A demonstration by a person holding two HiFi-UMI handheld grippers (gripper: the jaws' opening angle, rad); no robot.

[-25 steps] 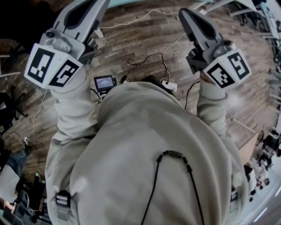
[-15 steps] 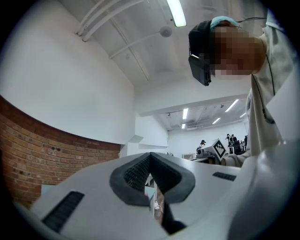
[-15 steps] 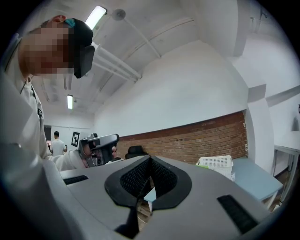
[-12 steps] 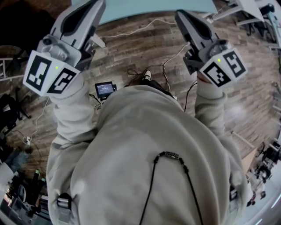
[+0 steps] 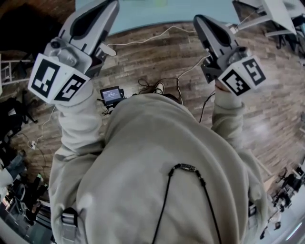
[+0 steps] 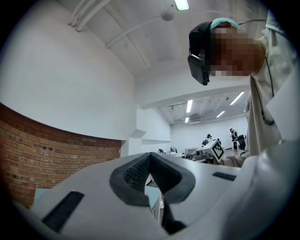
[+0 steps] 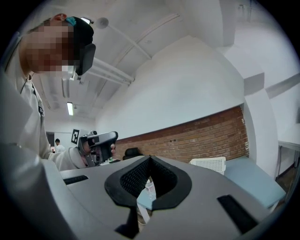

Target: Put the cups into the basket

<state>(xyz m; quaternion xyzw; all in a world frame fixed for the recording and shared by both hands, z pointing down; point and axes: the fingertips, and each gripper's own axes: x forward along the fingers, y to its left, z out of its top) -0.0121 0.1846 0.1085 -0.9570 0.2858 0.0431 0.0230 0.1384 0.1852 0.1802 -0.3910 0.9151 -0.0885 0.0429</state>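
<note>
My left gripper (image 5: 106,8) and right gripper (image 5: 199,21) are both held up in front of the person's chest, jaws shut with nothing between them. They point toward a light-blue table (image 5: 157,10) at the top of the head view. In the right gripper view a white slatted basket (image 7: 209,163) stands on that table (image 7: 255,180), beyond the shut right gripper (image 7: 150,159). A small clear thing, perhaps a cup (image 7: 149,186), shows through the gap below the pads. The left gripper view shows the left gripper (image 6: 151,157) shut and no cups.
A wooden floor (image 5: 267,109) with white and black cables (image 5: 157,35) lies below. A small device with a screen (image 5: 112,94) sits on it near the person's shoe (image 5: 158,88). A brick wall (image 7: 201,138) runs behind the table. People stand far off (image 6: 233,136).
More of the light-blue table has come into view at the top of the head view. Both grippers stay raised and shut, shifting only slightly.
</note>
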